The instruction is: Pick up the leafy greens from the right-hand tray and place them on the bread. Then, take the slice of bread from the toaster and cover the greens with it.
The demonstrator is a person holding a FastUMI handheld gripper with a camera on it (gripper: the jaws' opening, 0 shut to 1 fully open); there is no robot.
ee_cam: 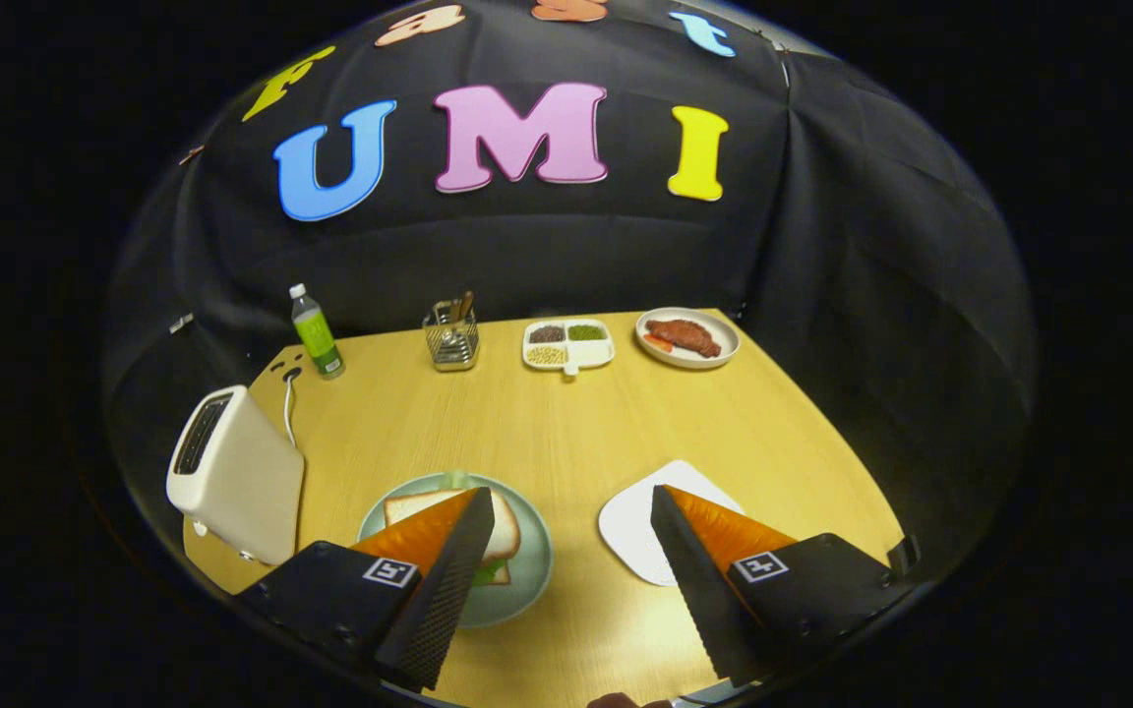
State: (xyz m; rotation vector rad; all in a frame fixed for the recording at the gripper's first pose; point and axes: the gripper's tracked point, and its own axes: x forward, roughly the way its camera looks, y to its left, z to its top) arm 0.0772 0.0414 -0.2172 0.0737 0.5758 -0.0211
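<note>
The tool (566, 580) is hovering with its fingers wide apart and nothing between them. Under the left finger, the pale green round plate (527, 580) is carrying a white bread slice (506, 531) with green leaves (490, 570) peeking out beneath it. The slice is lying flat, looking light, soft and easily crushed, so its crust edges are probably the place to pinch. The white square tray (630, 526) is sitting under the right finger, the cream toaster (232, 477) off left on the wooden bench (566, 433).

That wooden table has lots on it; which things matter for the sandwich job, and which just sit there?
Job: cream toaster; bread slices over greens on green plate; white tray; open tool.
Idle: green bottle; wire utensil holder; divided dish; meat plate.
</note>
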